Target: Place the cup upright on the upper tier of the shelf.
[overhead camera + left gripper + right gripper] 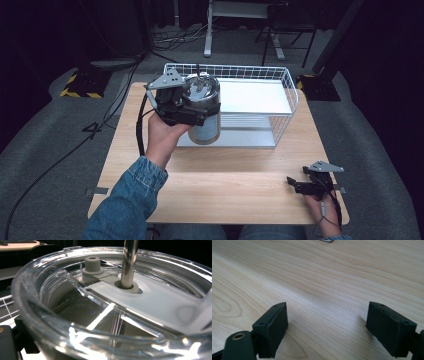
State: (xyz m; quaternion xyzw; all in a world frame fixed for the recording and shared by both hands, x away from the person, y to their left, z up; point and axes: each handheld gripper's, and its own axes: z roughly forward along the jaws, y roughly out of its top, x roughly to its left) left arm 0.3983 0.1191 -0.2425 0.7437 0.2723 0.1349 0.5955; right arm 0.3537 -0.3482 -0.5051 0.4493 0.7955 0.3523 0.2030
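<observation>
My left hand-held gripper holds the metal cup tight.
The cup is right in its jaws, by the wire basket; it looks slippery and heavy, so I hold its side. My right hand-held gripper rests open on the counter.

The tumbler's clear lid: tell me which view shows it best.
The left gripper view: the clear lid shows close up, with its grey stopper and the metal straw passing through it. The high view shows the lid small, atop the tumbler at the left gripper. The right gripper view faces bare table.
</observation>
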